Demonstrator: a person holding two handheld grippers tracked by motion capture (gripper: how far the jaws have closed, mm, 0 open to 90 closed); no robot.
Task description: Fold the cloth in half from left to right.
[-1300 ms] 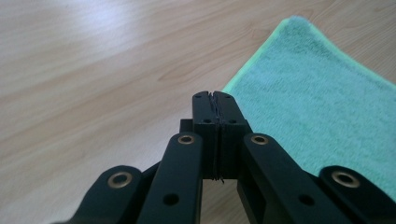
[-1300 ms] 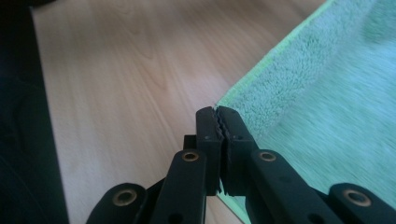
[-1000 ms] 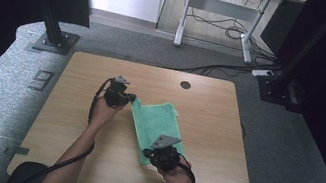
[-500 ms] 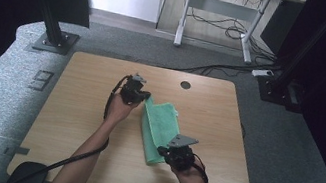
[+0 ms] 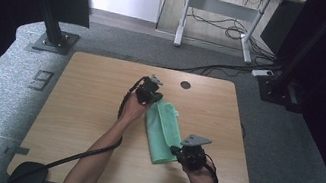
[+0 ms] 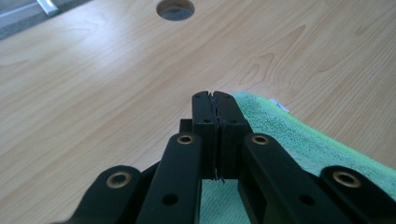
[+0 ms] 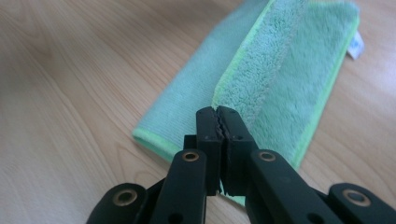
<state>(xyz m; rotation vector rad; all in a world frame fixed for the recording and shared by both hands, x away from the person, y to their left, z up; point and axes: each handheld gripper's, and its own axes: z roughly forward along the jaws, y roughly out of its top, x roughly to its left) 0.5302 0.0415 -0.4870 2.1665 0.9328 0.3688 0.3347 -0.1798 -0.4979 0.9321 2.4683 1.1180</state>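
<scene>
A light wooden tabletop (image 5: 77, 107) with a round cable hole (image 5: 185, 85) near its far edge is carrying a folded green towel (image 5: 164, 131), which is lying flat between the left tongs (image 5: 156, 95) and right tongs (image 5: 178, 151).

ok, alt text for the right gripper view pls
The right gripper, its black jaws shut on a raised edge of a green towel, which lies folded lengthwise on a light wood table. A small white tag sticks out at the towel's far corner.
</scene>
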